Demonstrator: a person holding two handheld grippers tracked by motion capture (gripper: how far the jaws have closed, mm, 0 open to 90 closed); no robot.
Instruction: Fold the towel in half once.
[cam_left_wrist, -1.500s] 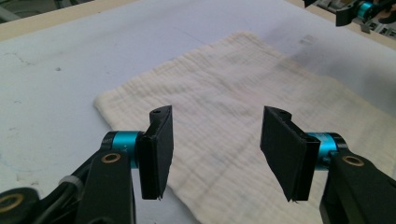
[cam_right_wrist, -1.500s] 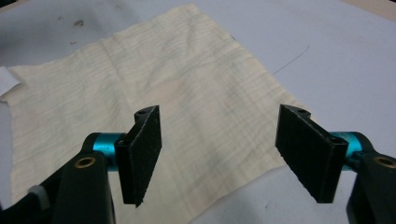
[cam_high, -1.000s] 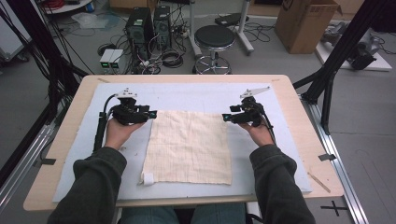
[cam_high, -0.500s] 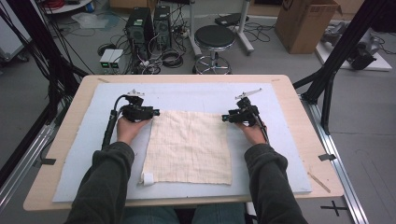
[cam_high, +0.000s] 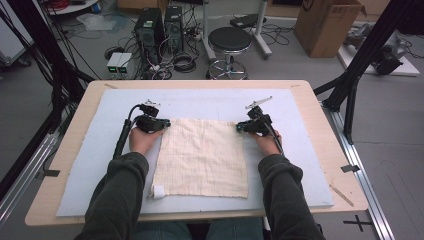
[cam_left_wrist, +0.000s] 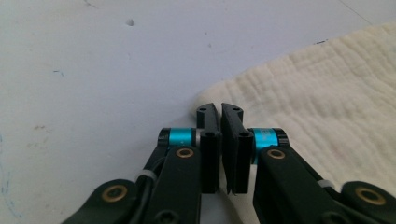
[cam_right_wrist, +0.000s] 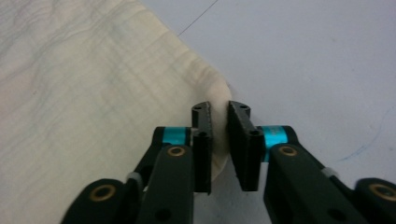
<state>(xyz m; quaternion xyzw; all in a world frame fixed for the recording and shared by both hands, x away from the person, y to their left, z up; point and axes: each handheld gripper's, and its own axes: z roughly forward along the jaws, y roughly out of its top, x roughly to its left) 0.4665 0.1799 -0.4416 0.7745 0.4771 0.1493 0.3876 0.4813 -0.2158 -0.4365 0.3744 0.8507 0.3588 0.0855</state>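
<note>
Looks like a robotics lab: black frame struts (cam_high: 45, 85) around a wooden table (cam_high: 320, 125), computer towers (cam_high: 160, 25) and tangled cables (cam_high: 175, 57) on the grey floor at 11 o'clock, stool (cam_high: 229, 40) at 12, cardboard box (cam_high: 327, 25) at 1.

High view: above, facing forward-down on counter (cam_high: 310, 105) | gripper views: close, low along jaws | shared: cloth (cam_high: 202, 155) far corners

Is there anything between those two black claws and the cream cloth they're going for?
Nothing visible. The left gripper has just closed on the cloth's far left corner, and the right gripper on its far right corner. Around them lies bare blue mat.
</note>
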